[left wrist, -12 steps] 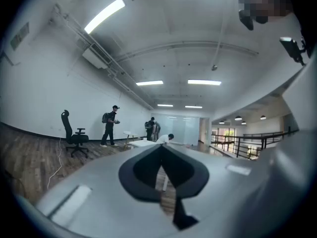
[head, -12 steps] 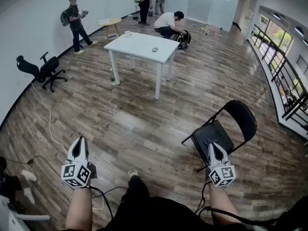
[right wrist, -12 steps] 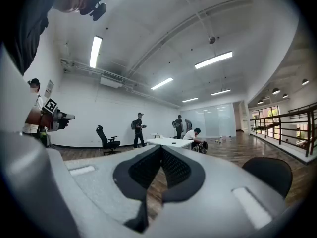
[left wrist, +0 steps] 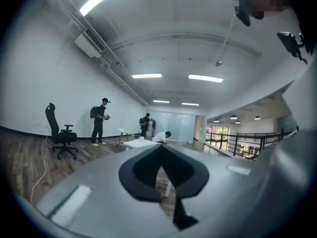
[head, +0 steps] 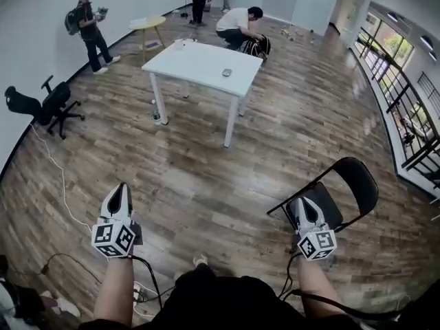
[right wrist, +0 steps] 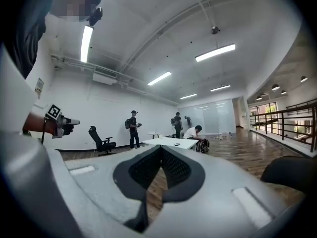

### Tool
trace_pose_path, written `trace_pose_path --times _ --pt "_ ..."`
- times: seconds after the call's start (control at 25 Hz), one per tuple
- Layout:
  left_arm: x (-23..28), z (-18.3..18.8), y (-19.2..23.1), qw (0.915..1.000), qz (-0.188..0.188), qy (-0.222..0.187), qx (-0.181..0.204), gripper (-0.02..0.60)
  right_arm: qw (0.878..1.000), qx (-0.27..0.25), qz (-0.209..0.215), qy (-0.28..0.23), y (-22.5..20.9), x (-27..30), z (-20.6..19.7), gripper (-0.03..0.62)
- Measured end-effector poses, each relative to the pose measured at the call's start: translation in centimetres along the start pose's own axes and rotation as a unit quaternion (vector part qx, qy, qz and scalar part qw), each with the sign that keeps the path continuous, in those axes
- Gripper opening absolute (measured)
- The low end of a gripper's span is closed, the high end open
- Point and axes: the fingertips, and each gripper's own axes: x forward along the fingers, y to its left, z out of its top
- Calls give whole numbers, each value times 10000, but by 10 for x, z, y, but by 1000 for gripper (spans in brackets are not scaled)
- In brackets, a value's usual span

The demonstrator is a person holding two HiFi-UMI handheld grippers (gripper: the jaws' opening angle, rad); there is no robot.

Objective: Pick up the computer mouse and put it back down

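**A:** Both claws are held level over the brown wood-plank floor (head: 206, 163); the left claw (head: 121, 188) has its jaws pressed together, nothing between them.

**B:** Same for the right claw (head: 301, 202); jaws closed, empty, showing in front of the black folding metal chair (head: 357, 181) in the head view.

**A:** And the small dark grey computer mouse (head: 226, 73)?

**B:** Lying on the white rectangular tabletop (head: 192, 60), towards its right side; well apart from both claws, across the room.

**A:** A person in a white shirt (head: 237, 23) is crouching beyond the tabletop; a standing person with a backpack (head: 88, 29) is at the white wall; a black office chair (head: 41, 105) is on the left.
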Motion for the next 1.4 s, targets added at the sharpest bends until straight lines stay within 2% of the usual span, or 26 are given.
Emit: trace_pose_path --times 0.16,0.32,0.48,0.64,0.76,1.0,1.24,1.4 --pt "46 10 23 9999 -113 -56 11 8 9999 -33 135 -38 21 45 6 -3" --pt "76 13 32 9996 -184 -43 -203 8 9999 97 126 -25 22 79 10 -3" --pt "104 16 42 9997 -224 7 -31 8 9995 278 42 -121 18 118 4 -3" --pt "137 24 62 9998 -154 61 141 8 9987 485 182 -23 23 174 -14 -3" --pt "165 28 78 9998 -53 59 190 8 9984 434 371 17 22 220 -21 -3" --pt "250 33 119 9992 366 168 53 8 9966 609 539 85 -7 344 -24 -3" --pt "363 61 128 9993 349 111 29 8 9962 508 703 -95 -49 464 12 -3" --pt "423 79 119 9997 253 7 36 8 9961 416 761 -182 -73 520 32 -3"
